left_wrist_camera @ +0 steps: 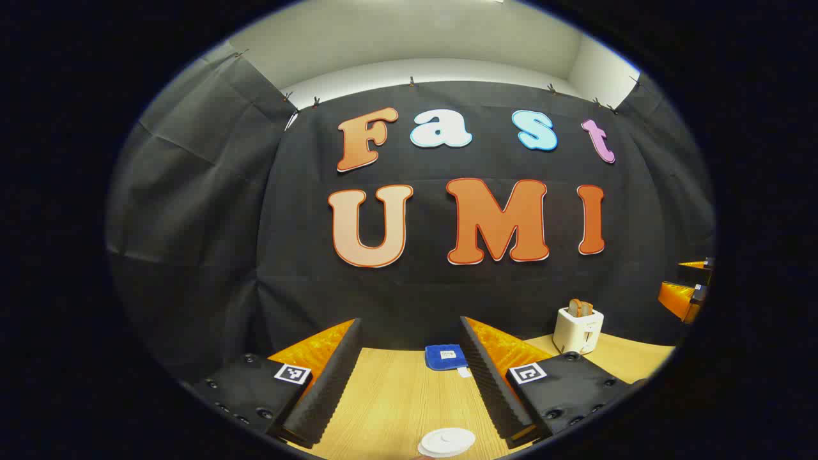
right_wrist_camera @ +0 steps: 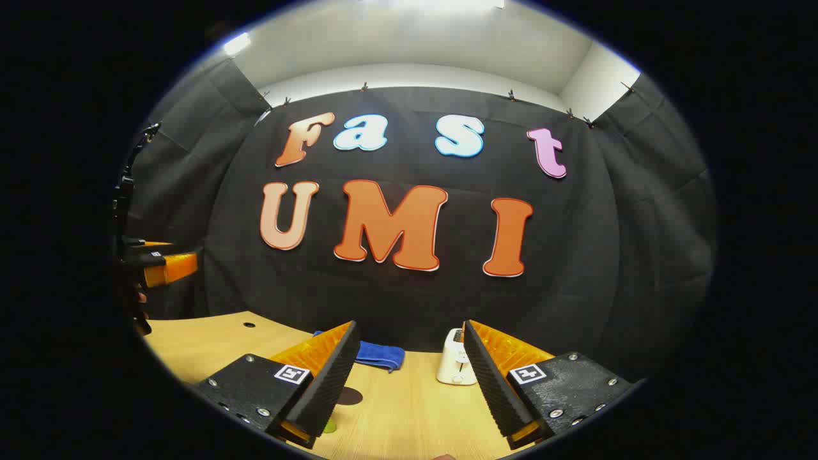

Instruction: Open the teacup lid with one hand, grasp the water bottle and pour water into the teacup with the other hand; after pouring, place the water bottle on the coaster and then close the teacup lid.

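Down low in the left gripper view, the white teacup lid sits on the wooden table, just ahead of the left gripper and a little toward its right-hand finger, touching neither. Those fingers are spread wide with nothing between them. Farther out past the fingertips lies a blue cloth, and beyond the right-hand finger stands a white toaster with bread in it.

In the right gripper view, the right gripper also stands wide apart and holds nothing. A dark round coaster lies just inside its left-hand finger, with a small green thing nearer, partly hidden. The toaster sits beside the right-hand finger.
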Motion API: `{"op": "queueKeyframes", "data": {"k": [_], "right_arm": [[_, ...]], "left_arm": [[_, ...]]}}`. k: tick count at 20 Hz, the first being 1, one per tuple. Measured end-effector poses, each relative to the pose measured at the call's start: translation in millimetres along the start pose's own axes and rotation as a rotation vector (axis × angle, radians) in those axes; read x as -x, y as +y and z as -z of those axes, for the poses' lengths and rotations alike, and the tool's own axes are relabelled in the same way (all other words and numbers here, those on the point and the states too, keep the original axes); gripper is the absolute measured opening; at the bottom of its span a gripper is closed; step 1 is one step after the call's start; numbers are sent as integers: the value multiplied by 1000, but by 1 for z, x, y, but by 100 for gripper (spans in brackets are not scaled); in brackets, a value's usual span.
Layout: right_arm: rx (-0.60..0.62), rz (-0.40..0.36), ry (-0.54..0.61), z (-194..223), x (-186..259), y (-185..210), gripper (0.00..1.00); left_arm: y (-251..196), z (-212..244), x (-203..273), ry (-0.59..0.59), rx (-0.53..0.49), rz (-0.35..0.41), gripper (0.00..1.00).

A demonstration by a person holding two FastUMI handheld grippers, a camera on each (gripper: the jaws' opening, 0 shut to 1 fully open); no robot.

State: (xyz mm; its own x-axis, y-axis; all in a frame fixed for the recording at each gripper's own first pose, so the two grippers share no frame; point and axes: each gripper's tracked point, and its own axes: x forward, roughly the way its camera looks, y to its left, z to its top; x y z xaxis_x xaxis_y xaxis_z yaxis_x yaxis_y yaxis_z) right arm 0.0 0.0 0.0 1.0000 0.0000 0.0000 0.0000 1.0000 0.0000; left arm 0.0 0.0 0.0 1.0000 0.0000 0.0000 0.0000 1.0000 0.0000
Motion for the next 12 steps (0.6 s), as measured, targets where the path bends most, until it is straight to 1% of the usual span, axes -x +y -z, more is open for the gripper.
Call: {"op": "queueKeyframes", "data": {"k": [2, 4, 8, 10, 12], "right_arm": [[-21, -33, 1, -1, 10, 7, 98], [-32, -59, -9, -3, 15, 13, 98], [-4, -58, -14, 3, 19, 12, 98], [-11, -77, -11, 6, 18, 17, 98], [-43, -82, -4, 12, 19, 20, 98]], "left_arm": [[-6, -1, 10, 14, 29, 11, 96], [-9, -1, 18, 21, 32, 15, 97], [-18, -3, 25, 18, 16, 19, 96], [-20, -1, 24, 23, 1, 18, 96], [-23, 5, 25, 24, -10, 26, 96]]}}
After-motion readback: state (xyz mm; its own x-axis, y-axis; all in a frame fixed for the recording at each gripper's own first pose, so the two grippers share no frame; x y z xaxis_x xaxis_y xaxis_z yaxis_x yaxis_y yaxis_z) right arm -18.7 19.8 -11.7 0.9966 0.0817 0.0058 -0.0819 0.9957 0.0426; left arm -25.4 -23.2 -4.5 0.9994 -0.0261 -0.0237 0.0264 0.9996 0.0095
